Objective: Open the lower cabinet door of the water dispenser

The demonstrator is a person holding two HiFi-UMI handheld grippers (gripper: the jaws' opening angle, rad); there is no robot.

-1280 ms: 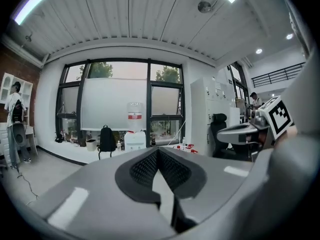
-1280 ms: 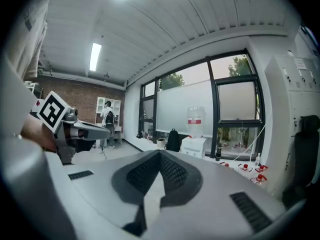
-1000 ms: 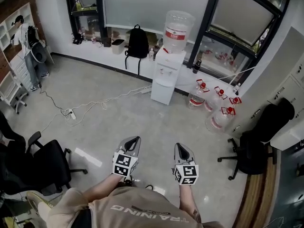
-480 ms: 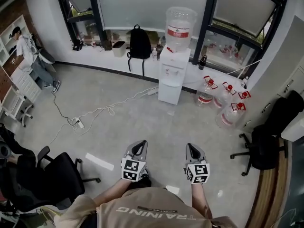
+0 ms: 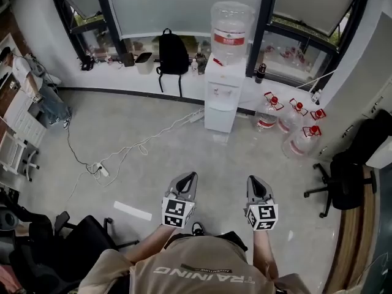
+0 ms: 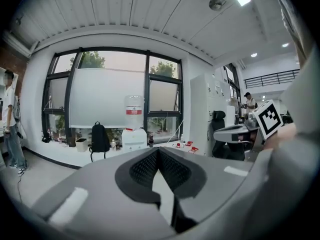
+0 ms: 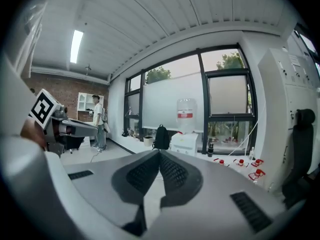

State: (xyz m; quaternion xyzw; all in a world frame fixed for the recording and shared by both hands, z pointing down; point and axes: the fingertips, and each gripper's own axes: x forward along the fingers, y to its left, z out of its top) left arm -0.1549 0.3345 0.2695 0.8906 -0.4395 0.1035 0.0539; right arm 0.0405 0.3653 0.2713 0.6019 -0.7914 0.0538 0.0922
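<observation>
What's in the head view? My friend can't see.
A person holds the left gripper and right gripper, both shut and empty, over the floor. Across the room stands a water dispenser, black backpack to its left, spare bottles to its right.

HEAD VIEW: above the person, facing steeply down, water dispenser (image 5: 222,97) far across the floor (image 5: 153,164) | LEFT AND RIGHT GRIPPER VIEWS: low, roughly level, facing the windows (image 5: 184,5) | SHARED: water dispenser, backpack (image 5: 173,52), windows
</observation>
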